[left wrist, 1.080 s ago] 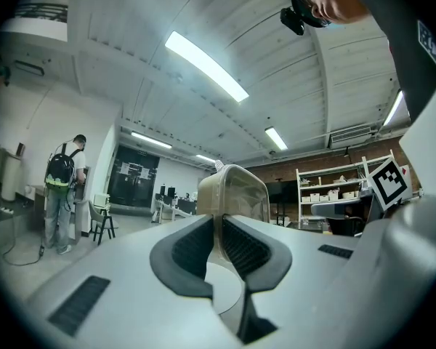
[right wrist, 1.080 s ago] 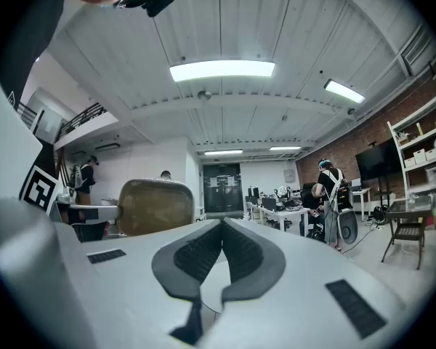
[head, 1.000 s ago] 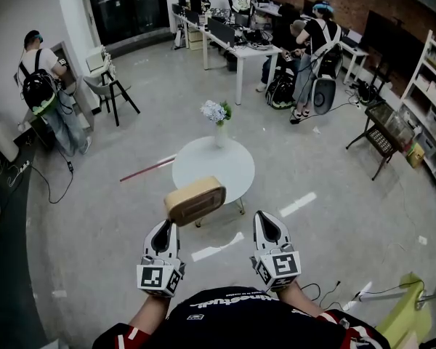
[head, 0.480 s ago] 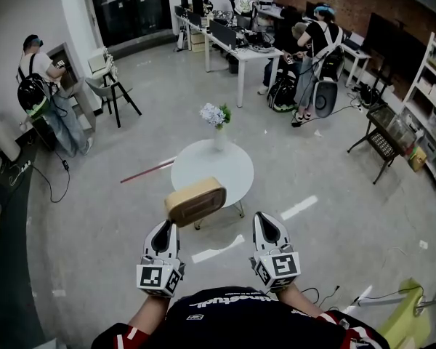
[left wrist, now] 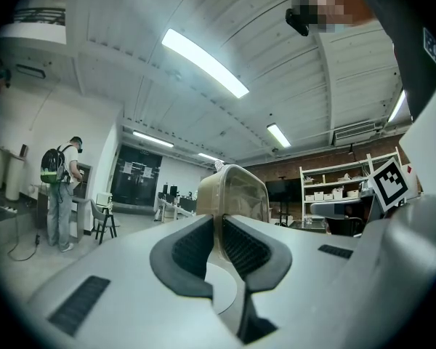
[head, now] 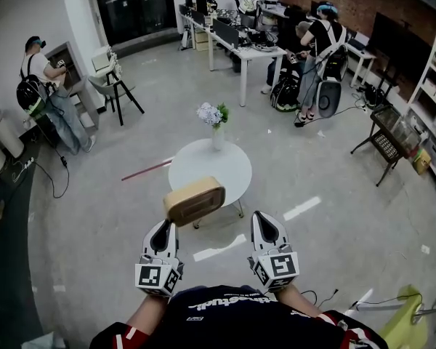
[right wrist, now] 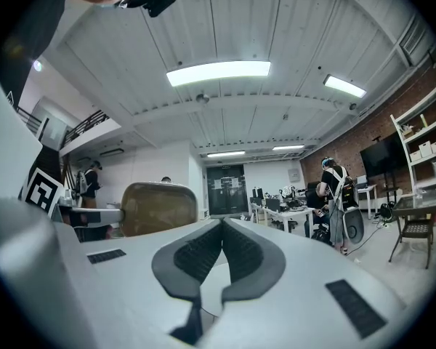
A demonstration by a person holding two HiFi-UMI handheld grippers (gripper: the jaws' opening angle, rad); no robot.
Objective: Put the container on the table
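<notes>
A tan, rounded container [head: 195, 201] hangs in the air in front of me, over the near edge of the round white table [head: 229, 171]. My left gripper [head: 163, 228] is shut on the container's rim; in the left gripper view the wall of the container [left wrist: 236, 195] stands pinched between the dark pads [left wrist: 191, 246]. My right gripper [head: 264, 224] is level beside it, jaws shut with nothing between them. In the right gripper view the container [right wrist: 158, 206] shows to the left of the right gripper [right wrist: 221, 233], apart from it.
A white vase of flowers [head: 215, 122] stands at the table's far edge. A red stick [head: 147, 169] lies on the floor left of the table. A person [head: 51, 100] stands at the left wall near a chair [head: 112, 86]. Desks with people [head: 316, 57] fill the back; shelves stand right.
The room has slid slightly in the head view as both grippers and the container move a little forward toward the table. The hold on the container is unchanged.
</notes>
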